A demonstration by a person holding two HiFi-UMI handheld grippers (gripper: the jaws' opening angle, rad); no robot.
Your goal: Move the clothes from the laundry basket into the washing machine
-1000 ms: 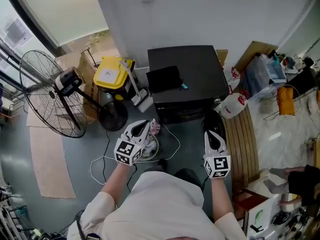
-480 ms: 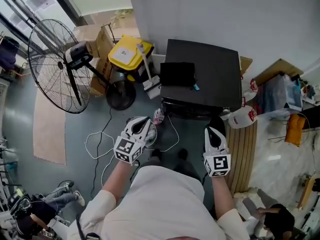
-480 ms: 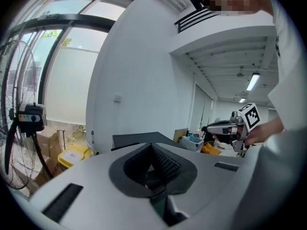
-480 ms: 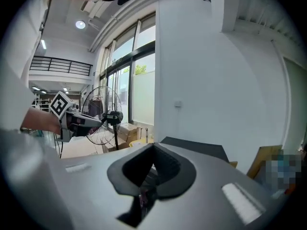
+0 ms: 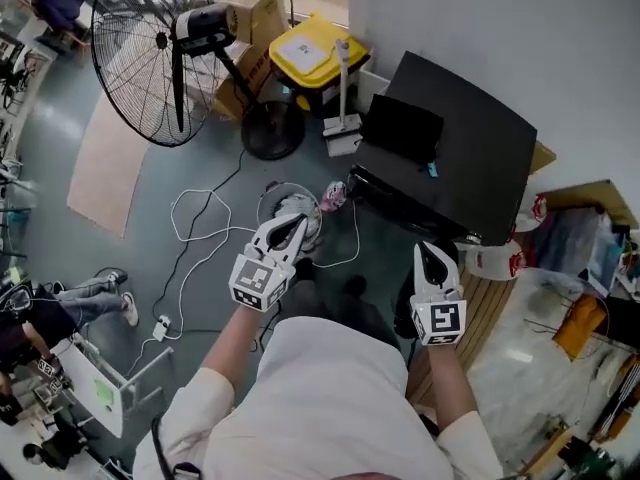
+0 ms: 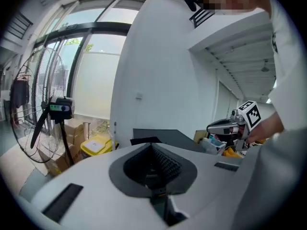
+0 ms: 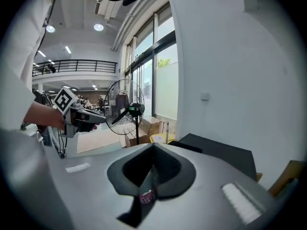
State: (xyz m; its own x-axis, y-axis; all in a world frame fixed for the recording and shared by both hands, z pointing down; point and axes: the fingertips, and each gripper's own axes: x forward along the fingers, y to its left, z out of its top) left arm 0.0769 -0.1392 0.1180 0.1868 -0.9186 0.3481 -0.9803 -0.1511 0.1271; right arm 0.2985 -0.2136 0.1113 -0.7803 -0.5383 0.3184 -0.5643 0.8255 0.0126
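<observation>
Both pairs of fingers are pressed together, empty. The left gripper [image 5: 296, 226] hangs by the basket [image 5: 267, 198] of clothes [image 5: 297, 208] on the floor, just before the black washer [image 5: 470, 158] — right gripper [image 5: 429, 250] beside it. Fan [image 5: 150, 48], yellow bin [image 5: 312, 53] and cable [image 5: 196, 230] crowd round.

Basket [image 5: 268, 200] sits before the washing machine [image 5: 470, 158] — fan [image 5: 140, 43] farther left.

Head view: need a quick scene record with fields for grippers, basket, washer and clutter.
left gripper: shut, empty, overlaps the basket in this view
right gripper: shut, empty, by the washer's front
basket: left of washer, clothes inside
washer: black, against the wall
clutter: fan, yellow bin
</observation>
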